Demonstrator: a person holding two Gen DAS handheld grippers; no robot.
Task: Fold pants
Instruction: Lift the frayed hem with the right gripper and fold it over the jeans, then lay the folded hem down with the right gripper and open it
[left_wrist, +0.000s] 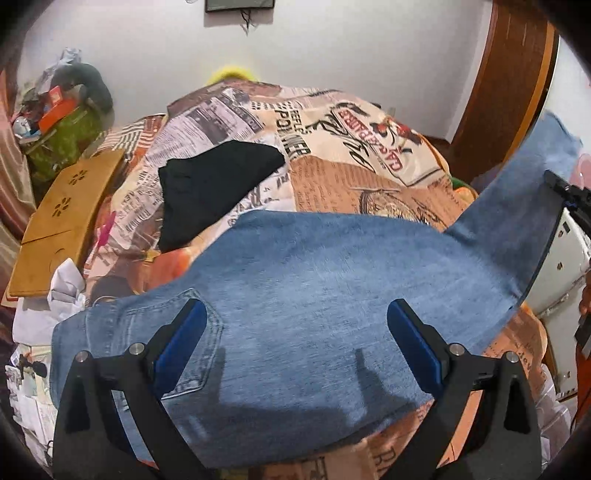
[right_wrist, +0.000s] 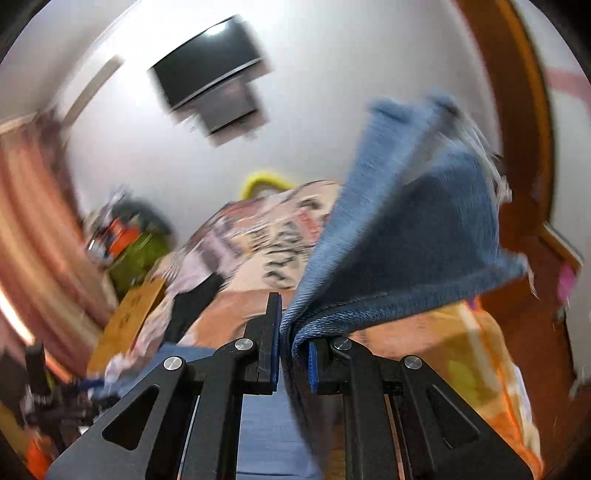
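Note:
Blue jeans (left_wrist: 314, 295) lie spread across a bed with a newspaper-print cover (left_wrist: 332, 122), back pocket toward the lower left. My left gripper (left_wrist: 295, 332) hovers just above the seat of the jeans, jaws wide open with nothing between them. One trouser leg (left_wrist: 517, 206) rises off the bed toward the upper right. In the blurred right wrist view my right gripper (right_wrist: 293, 332) is shut on the hem end of that leg (right_wrist: 406, 229), which stands up above the fingers with its frayed edge on top. The right gripper's body (left_wrist: 569, 195) shows at the right edge.
A folded black garment (left_wrist: 214, 188) lies on the bed beyond the jeans. A wooden lap tray (left_wrist: 62, 218) sits at the bed's left edge, with a cluttered pile (left_wrist: 62, 114) behind it. A wooden door frame (left_wrist: 509, 85) stands at the right. A dark screen (right_wrist: 210, 59) hangs on the wall.

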